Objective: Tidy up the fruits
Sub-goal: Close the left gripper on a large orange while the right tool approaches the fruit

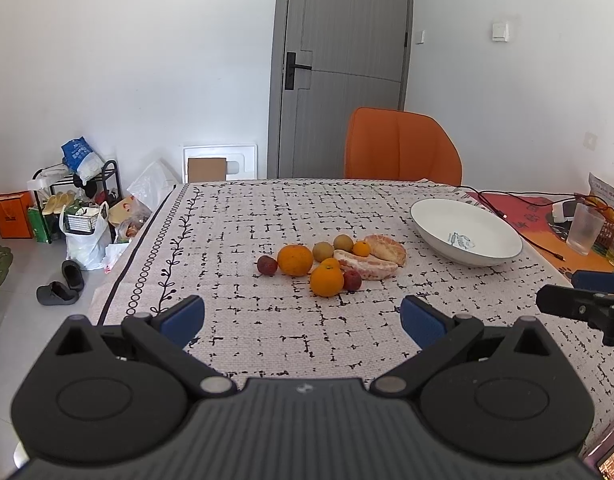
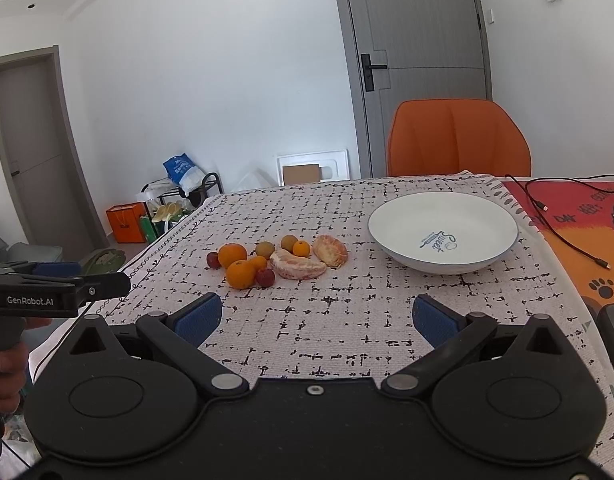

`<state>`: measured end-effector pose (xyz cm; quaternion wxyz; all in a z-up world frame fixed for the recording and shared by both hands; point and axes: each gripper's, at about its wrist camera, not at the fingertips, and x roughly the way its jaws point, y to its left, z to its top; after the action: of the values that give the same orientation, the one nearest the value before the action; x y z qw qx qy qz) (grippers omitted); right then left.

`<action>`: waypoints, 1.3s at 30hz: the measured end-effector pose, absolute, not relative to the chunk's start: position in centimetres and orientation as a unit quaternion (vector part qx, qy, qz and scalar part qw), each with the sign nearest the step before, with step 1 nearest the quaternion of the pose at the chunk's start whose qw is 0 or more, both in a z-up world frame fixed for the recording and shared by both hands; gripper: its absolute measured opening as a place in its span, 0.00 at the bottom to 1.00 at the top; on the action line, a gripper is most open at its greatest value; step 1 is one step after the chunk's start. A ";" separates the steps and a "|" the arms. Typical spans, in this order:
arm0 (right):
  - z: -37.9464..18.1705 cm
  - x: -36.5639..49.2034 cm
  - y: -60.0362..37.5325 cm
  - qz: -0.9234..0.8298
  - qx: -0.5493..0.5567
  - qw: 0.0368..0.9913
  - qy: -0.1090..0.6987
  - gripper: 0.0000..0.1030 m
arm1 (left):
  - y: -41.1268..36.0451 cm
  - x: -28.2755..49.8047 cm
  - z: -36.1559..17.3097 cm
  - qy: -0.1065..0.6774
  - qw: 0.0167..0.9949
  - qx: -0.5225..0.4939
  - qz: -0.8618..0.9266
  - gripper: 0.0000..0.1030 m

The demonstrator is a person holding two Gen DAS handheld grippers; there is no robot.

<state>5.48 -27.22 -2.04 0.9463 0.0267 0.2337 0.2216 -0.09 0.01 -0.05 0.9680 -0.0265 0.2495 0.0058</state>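
While both grippers (image 1: 303,320) (image 2: 317,320) gape empty, fruits (image 1: 327,262) cluster: oranges, peeled segments.

Orange chair (image 2: 459,138) behind table, grey door (image 2: 419,60) (shut), black cable (image 2: 563,236).

Left gripper (image 1: 303,322): matte black plastic body filling the lower part of the left wrist view, ribbed centre panel, one small screw at its top edge. Two round black discs, lower left and lower right. Two angled black link arms with silver-grey pivot pins. Fingers (image 1: 183,318) faced with blue textured pads.

Right gripper (image 2: 317,320): same build in the lower part of the right wrist view; smooth black centre, one silver screw, blue-padded fingers (image 2: 199,318).

Side profile of the left gripper at the left edge of the right wrist view: black bar, white lettering "GenRobot.AI", small screw, black handle.

Hand (image 2: 5,376), lower left edge: partly seen; no sleeve visible.
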 end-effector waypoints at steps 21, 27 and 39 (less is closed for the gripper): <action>-3.2 7.1 -26.7 0.239 0.023 0.937 0.253 1.00 | 0.8 1.1 -1.2 0.239 0.970 -0.044 -0.004 1.00; -3.7 8.2 -26.3 0.249 0.024 0.933 0.258 1.00 | 1.3 1.9 -1.7 0.241 0.969 -0.049 -0.001 0.98; -4.5 10.6 -26.4 0.262 0.046 0.927 0.263 1.00 | 1.8 3.8 -2.7 0.249 0.967 -0.056 0.005 0.93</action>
<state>10.64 -26.42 -4.54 0.9273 0.0457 0.2631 0.2623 3.80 1.81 -2.65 0.9669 -0.0560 0.2488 0.0049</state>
